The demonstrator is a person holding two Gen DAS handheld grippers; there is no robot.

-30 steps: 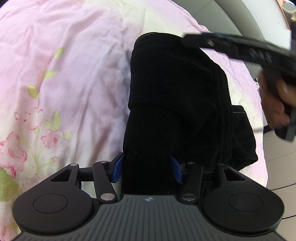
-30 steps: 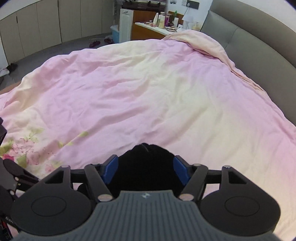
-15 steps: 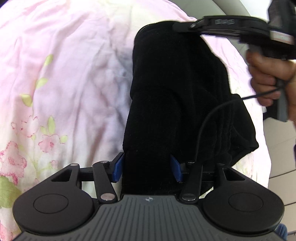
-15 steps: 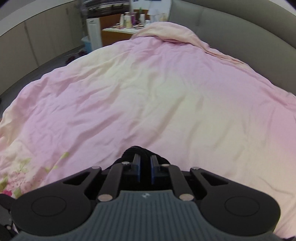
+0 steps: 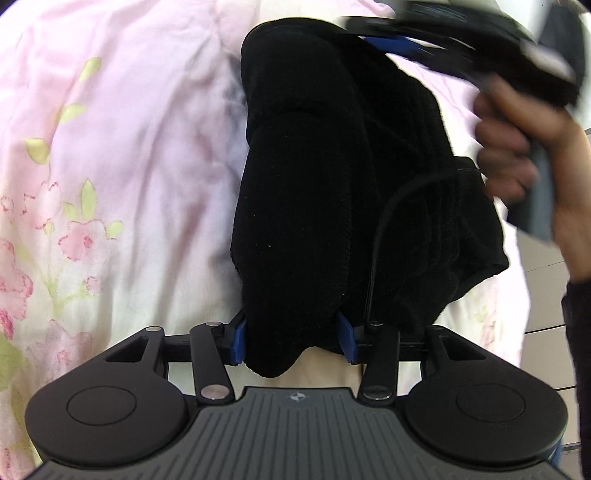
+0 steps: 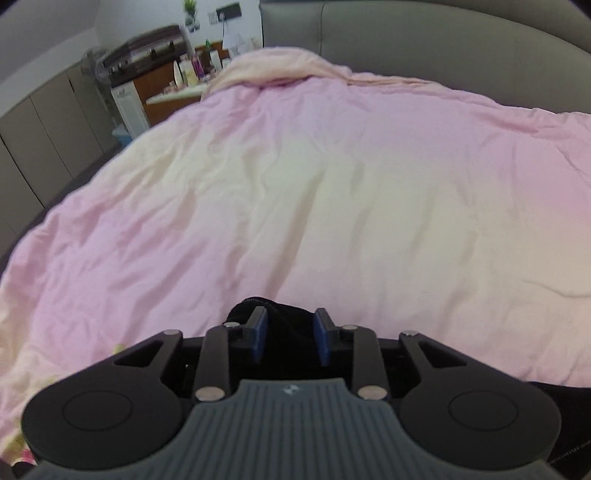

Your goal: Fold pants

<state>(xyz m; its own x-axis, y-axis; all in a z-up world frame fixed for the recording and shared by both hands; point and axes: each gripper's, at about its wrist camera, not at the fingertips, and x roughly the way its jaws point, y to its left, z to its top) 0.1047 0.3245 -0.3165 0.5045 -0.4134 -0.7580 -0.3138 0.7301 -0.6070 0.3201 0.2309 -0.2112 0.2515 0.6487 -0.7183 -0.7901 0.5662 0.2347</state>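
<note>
Left gripper (image 5: 293,341) clamps the pants' (image 5: 303,192) near end; right gripper (image 6: 288,338), jaws just reopened partway, straddles their far end

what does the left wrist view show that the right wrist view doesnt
Only the left wrist view shows the whole bundle of black pants, the flower print on the duvet, the right gripper from outside at the far end of the pants, and the hand holding it.

Only the right wrist view shows the room: the grey headboard, a dresser with bottles and wall cupboards.

Both show the pink duvet and black cloth between blue pads. The left gripper grips the near end; the right gripper's jaws have just been opening around the cloth.
</note>
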